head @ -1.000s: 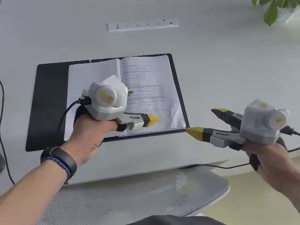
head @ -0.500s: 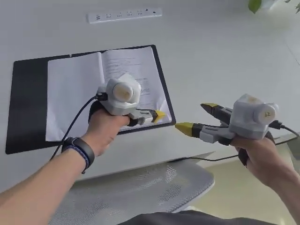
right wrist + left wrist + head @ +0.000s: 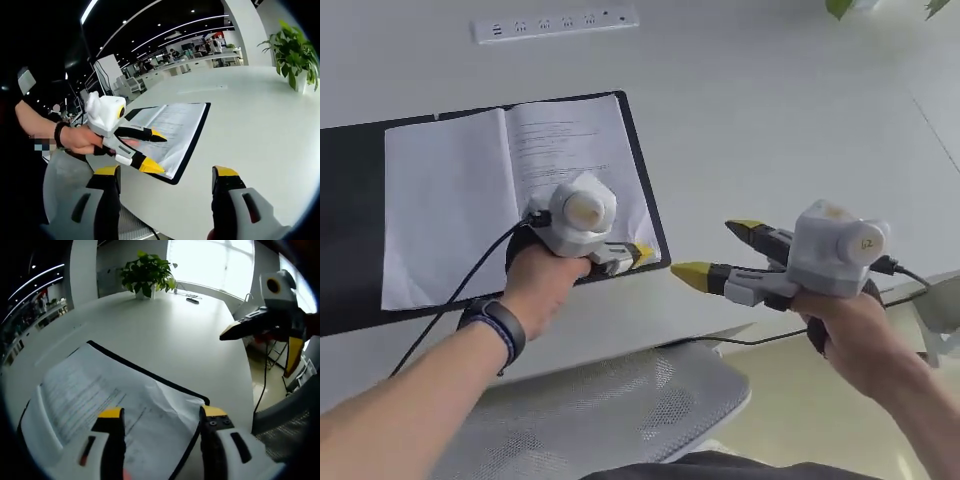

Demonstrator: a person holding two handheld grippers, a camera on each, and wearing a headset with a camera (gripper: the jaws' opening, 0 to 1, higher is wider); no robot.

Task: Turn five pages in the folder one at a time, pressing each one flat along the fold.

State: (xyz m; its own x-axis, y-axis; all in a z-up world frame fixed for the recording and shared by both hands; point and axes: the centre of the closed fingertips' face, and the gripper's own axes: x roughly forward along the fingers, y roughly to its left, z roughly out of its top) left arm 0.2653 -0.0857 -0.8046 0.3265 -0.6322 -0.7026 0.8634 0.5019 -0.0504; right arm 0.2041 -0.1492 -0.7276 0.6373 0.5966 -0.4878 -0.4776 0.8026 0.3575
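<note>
Black open folder with white printed pages [image 3: 440, 190] lies flat. Left gripper [image 3: 638, 256], jaws apart, over the folder's near right corner. Right gripper [image 3: 712, 250], jaws apart, right of folder.

Bare table [image 3: 770, 120] R of folder [image 3: 350, 220], wide open for passing. L gripper [image 3: 635, 255] hangs over folder's near-R corner; power strip [image 3: 555, 22] beyond, well apart from folder.
</note>
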